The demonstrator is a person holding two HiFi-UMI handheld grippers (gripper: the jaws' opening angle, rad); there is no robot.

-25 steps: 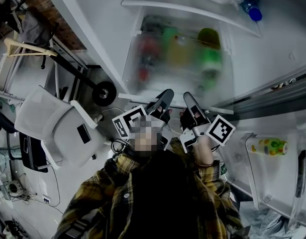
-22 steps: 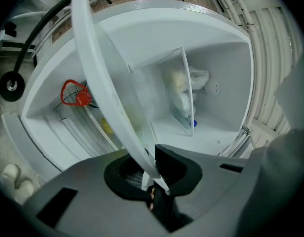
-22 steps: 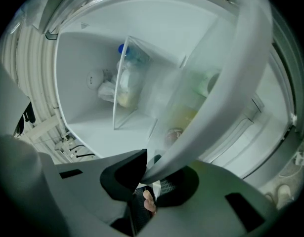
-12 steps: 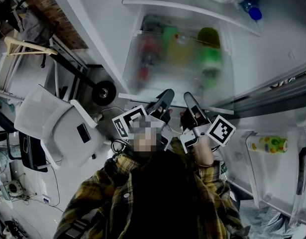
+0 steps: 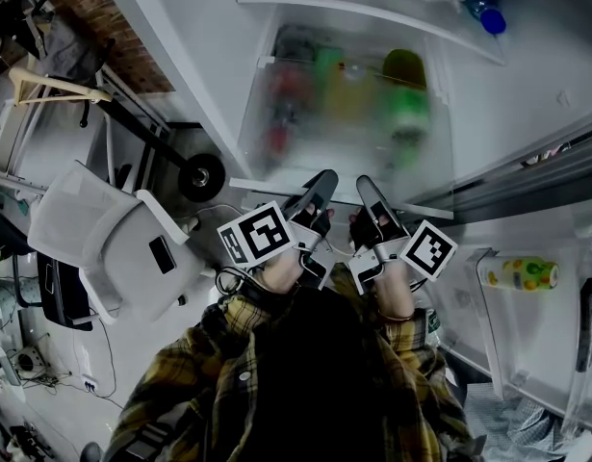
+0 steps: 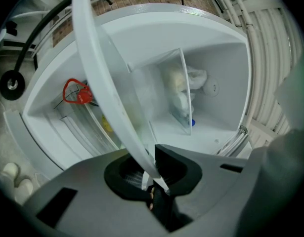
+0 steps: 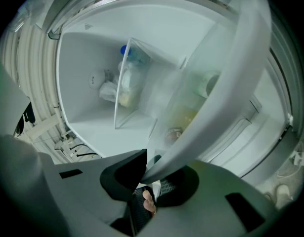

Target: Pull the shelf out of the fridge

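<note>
The fridge shelf (image 5: 346, 114) is a frosted glass pane with a white front rim (image 5: 262, 188), lying over blurred green and red items. In the head view my left gripper (image 5: 321, 183) and right gripper (image 5: 367, 189) sit side by side at the middle of that rim. In the left gripper view the white rim (image 6: 100, 78) runs down between the jaws of the left gripper (image 6: 151, 171), which is shut on it. In the right gripper view the rim (image 7: 226, 88) enters the right gripper (image 7: 151, 171), likewise shut on it.
A higher shelf (image 5: 373, 12) carries a blue-capped bottle (image 5: 490, 24). The open door's bin at the right holds a yellow bottle (image 5: 517, 275). A white chair (image 5: 113, 248) and a black wheel (image 5: 204, 176) stand on the floor to the left. A clear drawer (image 6: 179, 93) sits deep inside.
</note>
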